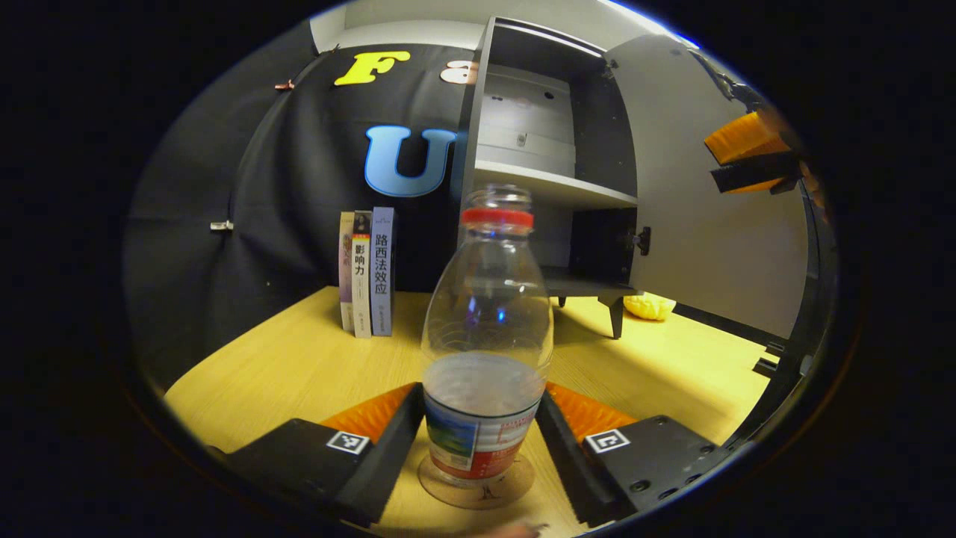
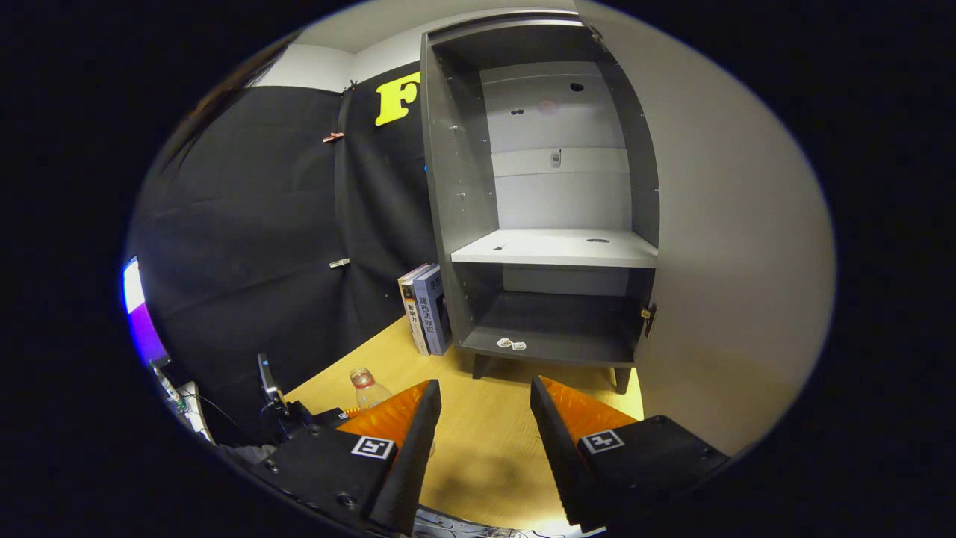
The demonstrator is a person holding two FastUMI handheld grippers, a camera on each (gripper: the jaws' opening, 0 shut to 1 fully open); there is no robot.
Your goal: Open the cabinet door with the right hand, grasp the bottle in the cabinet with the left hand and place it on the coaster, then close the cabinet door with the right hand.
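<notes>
Bottle (image 1: 486, 351) upright on the round coaster (image 1: 478, 486), on the wooden table (image 1: 299, 366).
Left gripper (image 1: 482, 441) spread, its fingers flanking the bottle's base; contact cannot be told. The bottle holds some water, cap off. Right gripper (image 2: 484, 426) spread, holding nothing, before the cabinet (image 2: 553, 246), door (image 2: 732, 246) open, shelves bare.

The right hand-held gripper (image 2: 485, 418) is held with its jaws apart and nothing between them, above the wooden counter (image 2: 485, 448). Ahead, the cabinet (image 2: 455, 224) is seen with its door (image 2: 732, 261) swung wide to the right — its shelf (image 2: 556, 250) is bare, and two small tags (image 2: 511, 344) lie on its floor. Books (image 2: 427, 310) are stood just beside the cabinet's left wall, and the bottle (image 2: 366, 387) is seen upright at lower left — near the other gripper.
</notes>
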